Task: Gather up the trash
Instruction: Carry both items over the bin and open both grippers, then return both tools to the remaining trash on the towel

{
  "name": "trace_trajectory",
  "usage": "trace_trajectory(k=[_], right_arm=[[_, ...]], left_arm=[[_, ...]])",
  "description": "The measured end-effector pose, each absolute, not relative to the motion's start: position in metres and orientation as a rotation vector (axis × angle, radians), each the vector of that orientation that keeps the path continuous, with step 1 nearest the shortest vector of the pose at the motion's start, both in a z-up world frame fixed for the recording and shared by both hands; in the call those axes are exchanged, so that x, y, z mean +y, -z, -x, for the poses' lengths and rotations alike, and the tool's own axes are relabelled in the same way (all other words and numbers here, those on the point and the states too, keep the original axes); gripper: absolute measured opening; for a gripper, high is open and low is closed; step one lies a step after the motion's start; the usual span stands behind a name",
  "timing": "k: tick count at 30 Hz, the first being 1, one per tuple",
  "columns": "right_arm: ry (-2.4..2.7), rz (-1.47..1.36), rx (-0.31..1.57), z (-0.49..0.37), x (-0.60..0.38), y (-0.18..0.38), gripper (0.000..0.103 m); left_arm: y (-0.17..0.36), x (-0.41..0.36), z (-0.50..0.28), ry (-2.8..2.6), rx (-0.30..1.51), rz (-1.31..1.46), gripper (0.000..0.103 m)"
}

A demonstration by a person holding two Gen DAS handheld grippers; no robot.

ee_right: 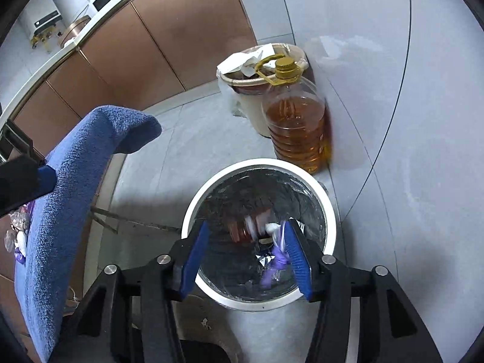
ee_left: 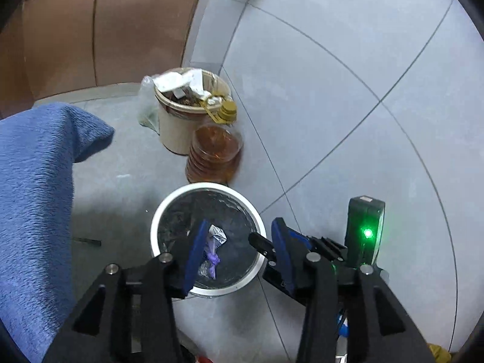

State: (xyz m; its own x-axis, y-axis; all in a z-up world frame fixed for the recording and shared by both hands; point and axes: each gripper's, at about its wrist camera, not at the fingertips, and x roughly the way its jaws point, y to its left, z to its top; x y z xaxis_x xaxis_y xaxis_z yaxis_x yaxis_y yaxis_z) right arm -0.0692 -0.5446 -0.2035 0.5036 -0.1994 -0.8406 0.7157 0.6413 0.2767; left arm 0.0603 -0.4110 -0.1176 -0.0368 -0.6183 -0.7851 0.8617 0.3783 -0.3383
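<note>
Left tongs point(ee_left: 239, 257): standing part open above the bin point(ee_left: 157, 220), a silver-and-purple wrapper point(ee_left: 215, 248) lying against the left pad, apparently dropping free.
Right tongs point(ee_right: 248, 260): standing wide, a purple wrapper point(ee_right: 276, 261) brushing the right pad.
Bin: lying directly below both tongs.
Nearer hand: neither; both are hovering over the opening.

Looking down over a white-rimmed trash bin point(ee_right: 328, 211) lined in black, lower centre of frame. Right gripper point(ee_right: 246, 257) above it, blue fingers point(ee_right: 193, 260) spread, purple and silver wrapper point(ee_right: 276, 257) against the right one. Oil bottle point(ee_right: 298, 121) and beige bucket point(ee_right: 242, 90) beyond; blue towel point(ee_right: 69, 181) at left.
</note>
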Motion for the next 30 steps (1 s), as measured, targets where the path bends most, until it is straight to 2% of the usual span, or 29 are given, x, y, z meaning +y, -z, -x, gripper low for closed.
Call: trace_trajectory(k=[12,30], right_arm=[[0.565,-0.588,0.821,0.06,-0.518,0.164,0.057],[0.389,-0.36,0.592,0.046,-0.414,0.012,0.057]], left_arm=[[0.071,-0.35,-0.07,1.127,0.915,-0.209,0.042],[-0.008,-0.197,-0.072,0.999,0.693,-0.096,0.044]])
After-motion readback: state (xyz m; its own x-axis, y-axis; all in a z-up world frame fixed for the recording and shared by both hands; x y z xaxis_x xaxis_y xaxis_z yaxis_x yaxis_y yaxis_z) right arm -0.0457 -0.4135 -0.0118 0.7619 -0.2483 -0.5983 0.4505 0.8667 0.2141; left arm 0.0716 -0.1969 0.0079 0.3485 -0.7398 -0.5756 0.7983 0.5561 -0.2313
